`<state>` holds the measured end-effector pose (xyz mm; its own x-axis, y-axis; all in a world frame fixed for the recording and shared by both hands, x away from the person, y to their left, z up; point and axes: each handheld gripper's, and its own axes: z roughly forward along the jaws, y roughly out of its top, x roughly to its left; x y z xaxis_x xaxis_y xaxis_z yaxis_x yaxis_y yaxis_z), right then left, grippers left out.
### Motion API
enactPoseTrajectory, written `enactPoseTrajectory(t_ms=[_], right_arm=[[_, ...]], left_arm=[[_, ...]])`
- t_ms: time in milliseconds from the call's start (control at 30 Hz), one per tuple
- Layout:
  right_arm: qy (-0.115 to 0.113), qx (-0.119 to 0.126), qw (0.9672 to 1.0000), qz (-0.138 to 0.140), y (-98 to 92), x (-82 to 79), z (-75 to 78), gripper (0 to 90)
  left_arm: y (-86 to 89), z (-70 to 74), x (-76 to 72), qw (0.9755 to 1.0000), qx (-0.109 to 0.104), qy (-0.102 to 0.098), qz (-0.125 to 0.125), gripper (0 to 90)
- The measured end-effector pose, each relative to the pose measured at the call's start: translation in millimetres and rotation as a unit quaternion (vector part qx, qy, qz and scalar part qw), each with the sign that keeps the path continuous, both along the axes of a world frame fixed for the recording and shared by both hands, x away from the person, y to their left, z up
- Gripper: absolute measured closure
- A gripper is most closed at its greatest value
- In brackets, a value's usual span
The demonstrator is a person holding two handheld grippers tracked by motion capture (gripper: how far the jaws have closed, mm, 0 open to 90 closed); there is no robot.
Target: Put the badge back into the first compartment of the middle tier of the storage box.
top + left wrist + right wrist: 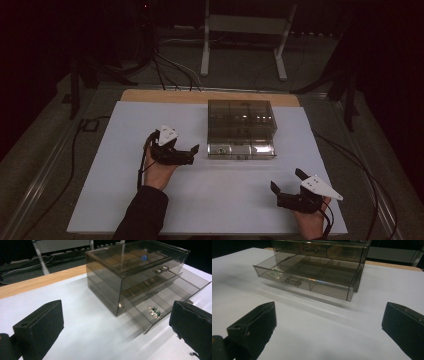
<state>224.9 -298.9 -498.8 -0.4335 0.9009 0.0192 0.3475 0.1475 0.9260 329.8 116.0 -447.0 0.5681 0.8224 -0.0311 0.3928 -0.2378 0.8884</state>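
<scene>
Dim room surrounds a white counter (150, 200) with a wooden far edge. Left claw (187, 152) is spread wide, grasping nothing, just beside the smoky clear drawer box (241, 120). Right claw (286, 185) is likewise released and empty, near the counter's front edge. Bottom drawer (307, 277) stands pulled out; a small green item (154, 311) lies in it. Cables (170, 70) run across the floor behind.

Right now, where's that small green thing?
In the organizer's open bottom drawer, the green item sits at its left end in the high view, nearest the left gripper.
</scene>
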Motion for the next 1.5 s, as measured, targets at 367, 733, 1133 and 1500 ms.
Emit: enactPoseTrajectory(t_ms=[367, 733, 1133, 1500], right_arm=[[0.000, 0.000, 1.0000, -0.001, 0.2, -0.6, -0.1, 0.0], [0.000, 0.002, 1.0000, -0.001, -0.2, -1.2, -0.2, 0.0], [0.001, 0.007, 1.0000, 0.000, -0.7, -0.8, -0.6, 0.0], [0.000, 0.009, 0.9999, 0.011, 1.7, -0.5, -1.1, 0.0]], left_arm=[[36.1, -4.9, -18.8, 0.9998, 0.006, -0.009, 0.018, 0.4], [62.1, -11.6, -40.3, 0.9993, 0.016, -0.022, 0.024, 0.4], [90.5, -27.7, -61.9, 0.9985, 0.016, -0.027, 0.044, 0.4], [112.4, -42.1, -83.5, 0.9968, 0.010, -0.048, 0.063, 0.4]])
